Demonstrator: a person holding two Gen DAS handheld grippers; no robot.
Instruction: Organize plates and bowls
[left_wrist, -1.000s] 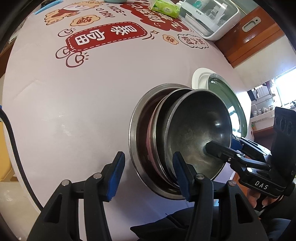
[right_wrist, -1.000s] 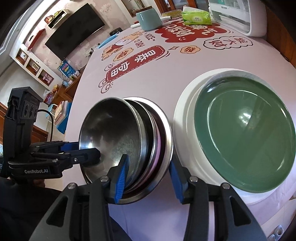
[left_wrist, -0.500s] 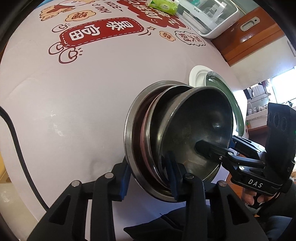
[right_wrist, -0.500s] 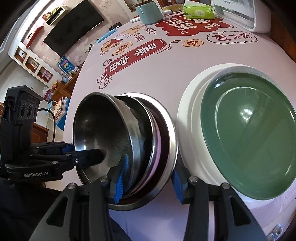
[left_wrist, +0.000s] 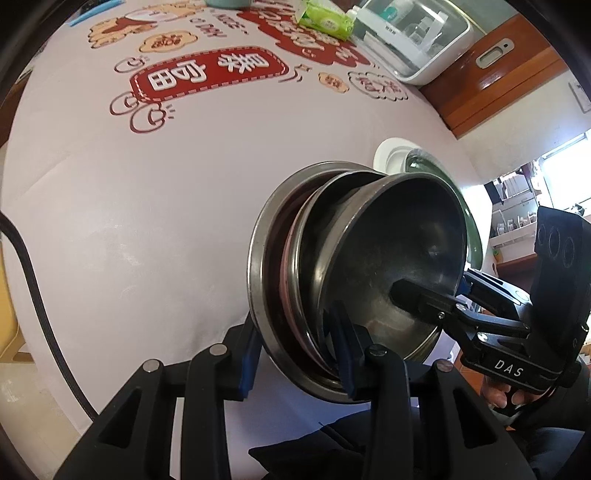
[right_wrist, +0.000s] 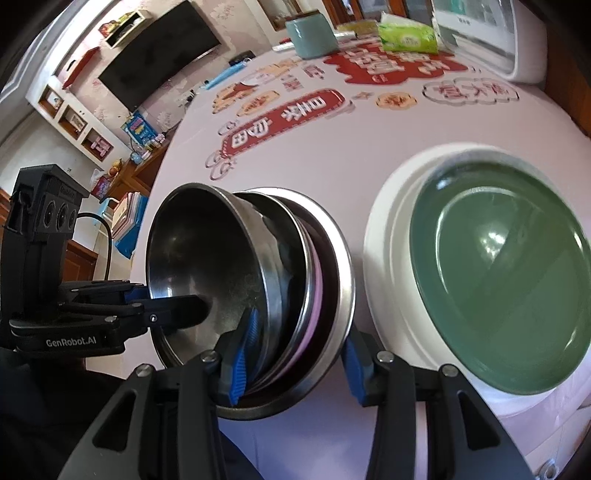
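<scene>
A stack of nested steel bowls (left_wrist: 388, 251) (right_wrist: 207, 258), with a pink rim showing between them, is at the near edge of the table. The top bowl leans in the stack. My left gripper (left_wrist: 295, 350) (right_wrist: 166, 299) is shut on the stack's near-left side, one pad outside the outermost rim and one finger inside the top bowl. On the opposite side my right gripper (right_wrist: 295, 358) (left_wrist: 432, 291) is shut on the stack in the same way. A green plate (right_wrist: 498, 277) (left_wrist: 474, 236) lies on a white plate (right_wrist: 384, 258) (left_wrist: 391, 155) right of the bowls.
The tablecloth (left_wrist: 147, 221) carries red print. At the far edge are a green tissue pack (right_wrist: 406, 37) (left_wrist: 325, 22), a teal cup (right_wrist: 310, 35) and a white appliance (left_wrist: 413, 40) (right_wrist: 480, 33). A black cable (left_wrist: 33, 295) runs along the left edge.
My left gripper's jaws, open beside the stack a second ago, have closed on its rim. The right gripper has kept its hold. The bowls have shifted only slightly.
</scene>
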